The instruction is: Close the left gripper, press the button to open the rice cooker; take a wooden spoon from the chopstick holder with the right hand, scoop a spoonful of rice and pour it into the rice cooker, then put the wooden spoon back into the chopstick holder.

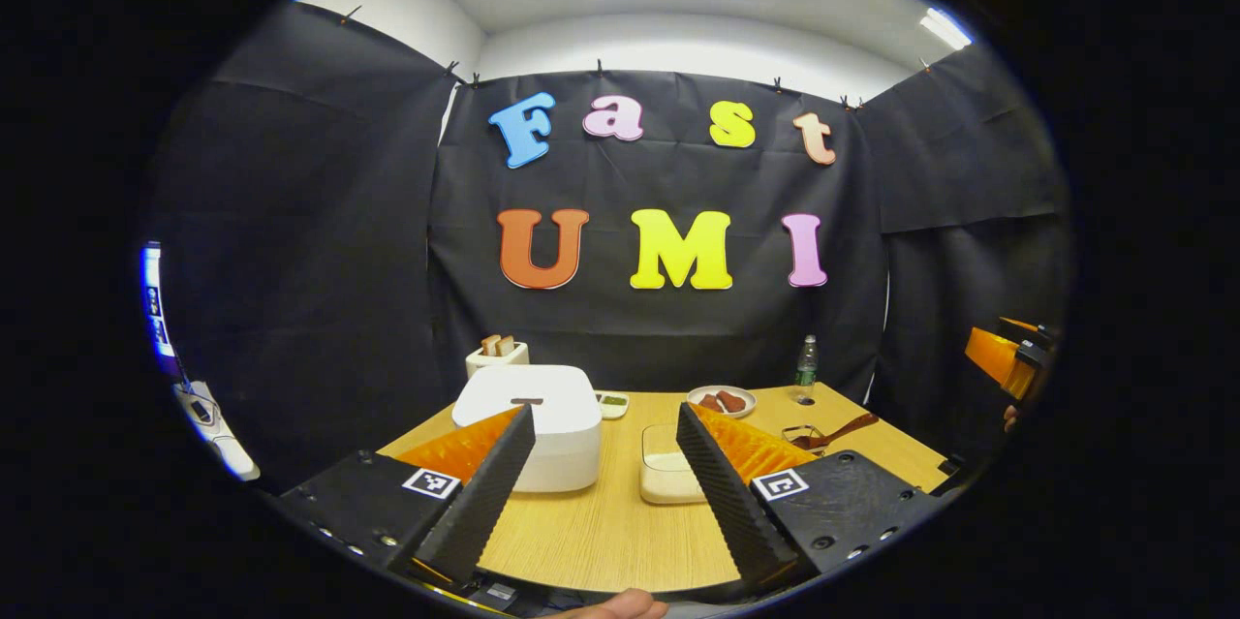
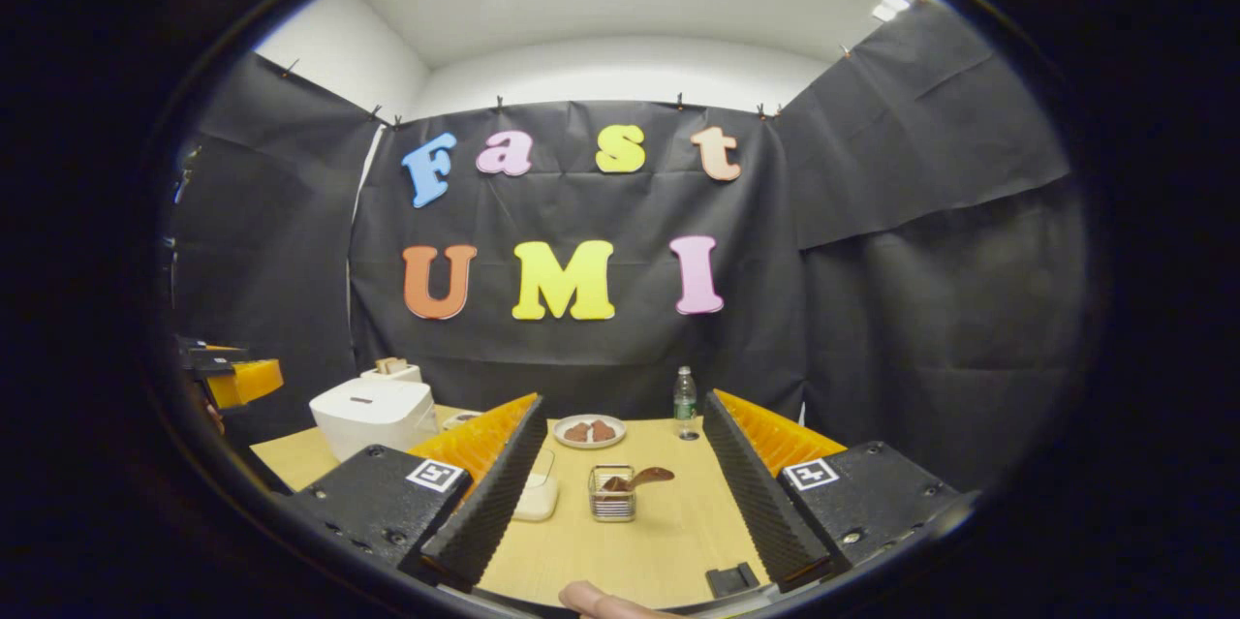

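Start of the task, both sets of jaws spread wide and empty above the near edge of the wooden desk (image 1: 601,532). White rice cooker (image 1: 542,435), lid shut, standing left of a rice container (image 1: 668,474); wooden spoon (image 2: 639,478) propped in the wire chopstick holder (image 2: 612,495), bowl end up. Spoon likely light, stiff and smooth, best pinched at its upper part; cooker button probably needing one firm push.
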A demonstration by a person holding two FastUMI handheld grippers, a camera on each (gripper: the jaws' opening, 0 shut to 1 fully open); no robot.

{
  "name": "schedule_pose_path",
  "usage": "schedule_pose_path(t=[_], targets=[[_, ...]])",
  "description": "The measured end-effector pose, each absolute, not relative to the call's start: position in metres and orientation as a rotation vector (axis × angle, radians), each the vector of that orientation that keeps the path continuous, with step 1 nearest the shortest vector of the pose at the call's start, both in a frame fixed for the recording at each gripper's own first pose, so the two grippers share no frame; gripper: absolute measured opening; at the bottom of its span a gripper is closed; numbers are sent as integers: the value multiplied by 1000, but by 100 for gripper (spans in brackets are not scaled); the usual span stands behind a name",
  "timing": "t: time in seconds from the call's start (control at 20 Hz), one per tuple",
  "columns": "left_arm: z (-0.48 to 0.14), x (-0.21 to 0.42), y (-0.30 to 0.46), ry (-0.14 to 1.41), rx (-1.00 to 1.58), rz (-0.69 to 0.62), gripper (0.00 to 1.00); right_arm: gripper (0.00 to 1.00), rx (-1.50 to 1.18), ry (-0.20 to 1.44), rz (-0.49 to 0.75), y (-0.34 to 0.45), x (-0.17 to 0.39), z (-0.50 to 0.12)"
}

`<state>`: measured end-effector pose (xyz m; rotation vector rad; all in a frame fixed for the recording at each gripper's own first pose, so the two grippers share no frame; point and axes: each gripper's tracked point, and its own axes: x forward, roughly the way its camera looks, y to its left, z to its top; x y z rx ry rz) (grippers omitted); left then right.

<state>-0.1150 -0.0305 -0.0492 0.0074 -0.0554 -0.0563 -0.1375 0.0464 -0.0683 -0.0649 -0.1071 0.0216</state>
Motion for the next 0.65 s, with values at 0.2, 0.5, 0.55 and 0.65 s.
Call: schedule_pose_path(t=[0.2, 0.5, 0.55, 0.65], targets=[[-42, -119, -33, -84, 26, -59, 94, 100, -70, -163, 17, 48, -147, -56], [-38, -130, -35, -110, 29, -69, 94, 100, -93, -225, 17, 53, -159, -47], [-37, -129, -35, -110, 28, -71, 94, 100, -98, -229, 20, 55, -161, -46], [-40, -130, -33, -109, 22, -71, 94, 100, -109, -223, 25, 58, -162, -50]])
